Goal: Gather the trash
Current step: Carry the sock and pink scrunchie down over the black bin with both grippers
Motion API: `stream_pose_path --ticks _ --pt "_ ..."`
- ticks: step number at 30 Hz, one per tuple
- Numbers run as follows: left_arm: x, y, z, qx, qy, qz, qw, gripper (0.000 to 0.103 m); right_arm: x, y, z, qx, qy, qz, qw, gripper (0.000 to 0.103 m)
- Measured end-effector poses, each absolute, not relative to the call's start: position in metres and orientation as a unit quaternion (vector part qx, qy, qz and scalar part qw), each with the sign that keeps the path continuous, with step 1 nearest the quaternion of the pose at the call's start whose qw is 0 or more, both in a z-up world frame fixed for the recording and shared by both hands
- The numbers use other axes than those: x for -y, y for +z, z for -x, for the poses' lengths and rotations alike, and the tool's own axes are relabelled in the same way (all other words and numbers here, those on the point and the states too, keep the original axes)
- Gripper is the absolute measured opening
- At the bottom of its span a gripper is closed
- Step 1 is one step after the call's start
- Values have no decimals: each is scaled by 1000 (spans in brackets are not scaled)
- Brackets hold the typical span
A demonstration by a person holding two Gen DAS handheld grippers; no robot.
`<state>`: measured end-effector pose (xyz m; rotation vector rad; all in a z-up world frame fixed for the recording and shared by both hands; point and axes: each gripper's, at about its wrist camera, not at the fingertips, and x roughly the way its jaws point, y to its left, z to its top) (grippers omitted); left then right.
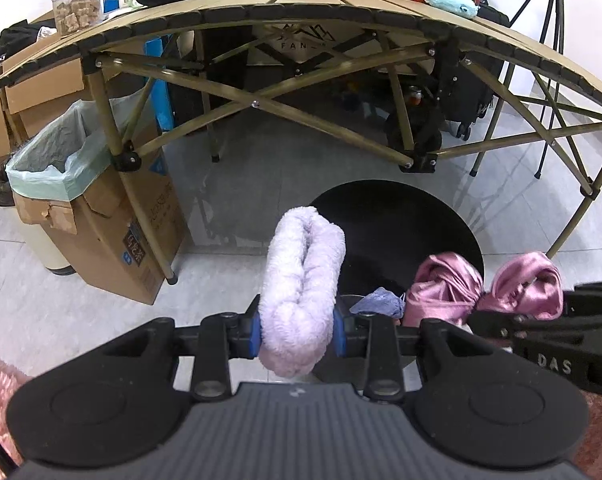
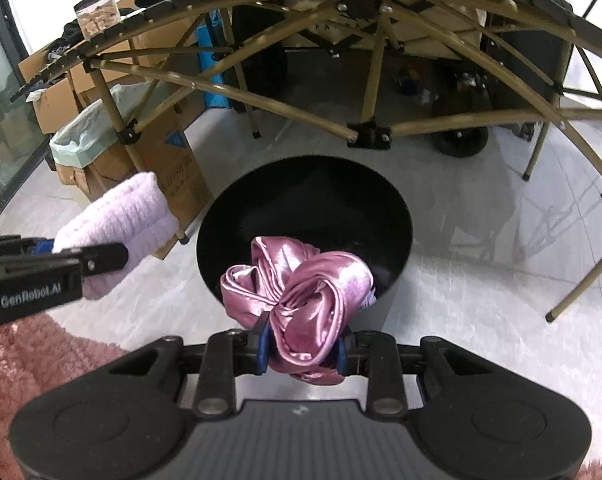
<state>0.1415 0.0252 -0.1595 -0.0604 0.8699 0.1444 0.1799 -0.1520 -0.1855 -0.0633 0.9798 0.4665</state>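
In the left wrist view, the left tongs (image 1: 299, 330) at lower centre are clamped on a rolled, fluffy lilac towel (image 1: 303, 280), whose free end stands up toward the middle of the frame in front of the round black bin (image 1: 453, 216); the towel sits at the bin's left rim, not yet over the opening. At right centre a crumpled pink satin cloth (image 1: 445, 288) hangs over the bin, and a small bluish scrap (image 1: 381, 300) shows just beside it, seemingly inside. A cardboard box lined with a pale green bag (image 1: 61, 160) stands at middle left by the leg of the folding slatted counter (image 1: 341, 12). In the right wrist view, the right tongs (image 2: 303, 350) at lower centre are clamped on the same pink satin cloth, which hangs over the near rim of the black bin in mid-frame; the left tongs and the towel enter from the left edge, beside the bin and outside it. The step in hand looks like the drop-off of both bundles. Next, the right tongs would need to spread over the opening, and the left to come across above the rim first.
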Motion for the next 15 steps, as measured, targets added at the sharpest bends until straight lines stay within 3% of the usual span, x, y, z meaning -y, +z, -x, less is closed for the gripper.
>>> stream_pose_path --ticks 15 --pt "-27 -169 -152 -439 79 33 894 33 143 -205 -215 -442 232 24 866 29"
